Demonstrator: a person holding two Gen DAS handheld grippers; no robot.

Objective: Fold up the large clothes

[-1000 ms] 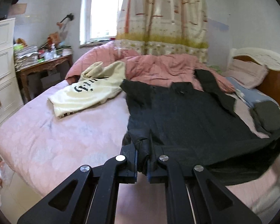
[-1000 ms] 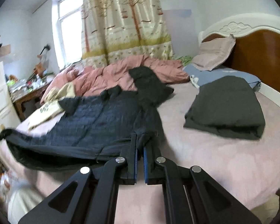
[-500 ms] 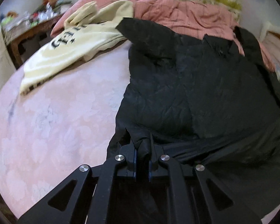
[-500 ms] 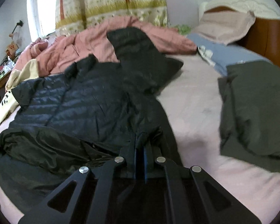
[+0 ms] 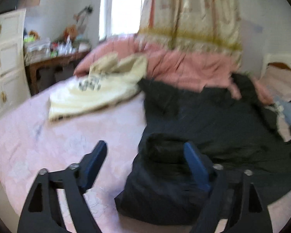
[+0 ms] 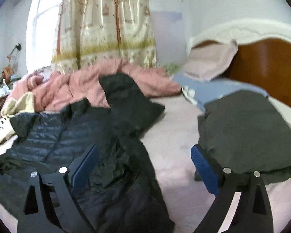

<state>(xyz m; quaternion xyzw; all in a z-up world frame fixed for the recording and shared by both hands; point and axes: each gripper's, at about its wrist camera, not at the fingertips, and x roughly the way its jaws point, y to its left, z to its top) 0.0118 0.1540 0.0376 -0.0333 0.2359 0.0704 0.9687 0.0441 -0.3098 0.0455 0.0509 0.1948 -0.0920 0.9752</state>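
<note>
The left camera sits low over the near edge of the bed [image 5: 54, 145] and looks along its fingers [image 5: 95, 159] toward the window [image 5: 124, 7]. It is close to the black jacket [image 5: 213, 124], and the picture is blurry. The right camera is low over the bed [image 6: 174, 145] too, but further right. It looks toward the curtain [image 6: 106, 25] and the headboard [image 6: 265, 58], with its fingers [image 6: 203, 165] at the bottom. Both cameras see the jacket [image 6: 67, 136], the pink quilt [image 5: 184, 68] [image 6: 77, 87], the cream shirt [image 5: 91, 95] [image 6: 2, 130] and the curtain [image 5: 192, 15].
</note>
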